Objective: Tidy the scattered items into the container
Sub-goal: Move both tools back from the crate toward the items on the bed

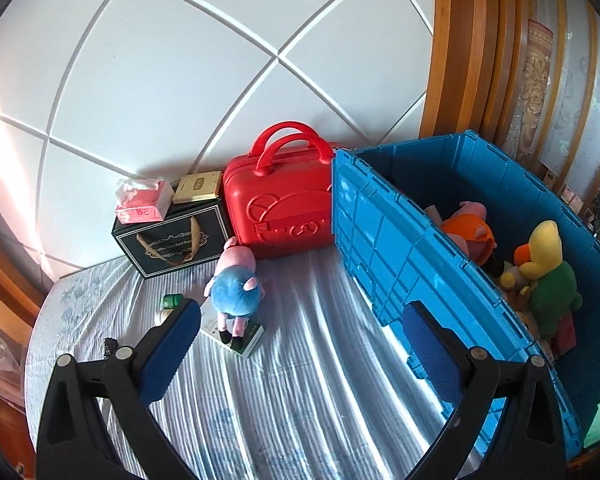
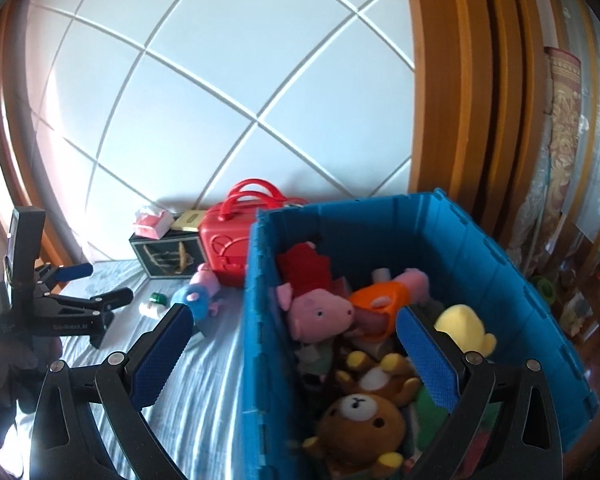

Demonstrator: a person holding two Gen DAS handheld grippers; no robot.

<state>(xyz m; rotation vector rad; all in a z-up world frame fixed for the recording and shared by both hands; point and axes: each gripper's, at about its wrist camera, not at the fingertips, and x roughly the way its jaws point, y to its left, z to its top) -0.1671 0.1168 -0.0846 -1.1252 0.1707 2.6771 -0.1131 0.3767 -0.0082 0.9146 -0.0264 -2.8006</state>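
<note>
A blue crate point(image 1: 392, 240) point(image 2: 260, 320) stands on the striped sheet with several plush toys inside: a pink pig point(image 2: 318, 308), an orange-clad one point(image 2: 384, 300), a yellow duck point(image 1: 542, 248) point(image 2: 466, 326) and a brown bear point(image 2: 360, 420). On the sheet lies a pink pig plush in blue point(image 1: 236, 288) point(image 2: 198, 298), partly on a white and green box point(image 1: 244, 338). A small green-capped bottle point(image 1: 168, 306) point(image 2: 154, 304) sits beside it. My left gripper point(image 1: 304, 348) point(image 2: 88, 284) is open, short of the plush. My right gripper point(image 2: 292, 352) is open, straddling the crate's near wall.
A red hard case point(image 1: 280, 208) point(image 2: 224, 248) and a black gift bag point(image 1: 172, 240) bearing a pink tissue pack point(image 1: 142, 200) and a gold box point(image 1: 198, 188) stand against the white tiled wall. Wooden framing point(image 1: 460, 48) rises at the right.
</note>
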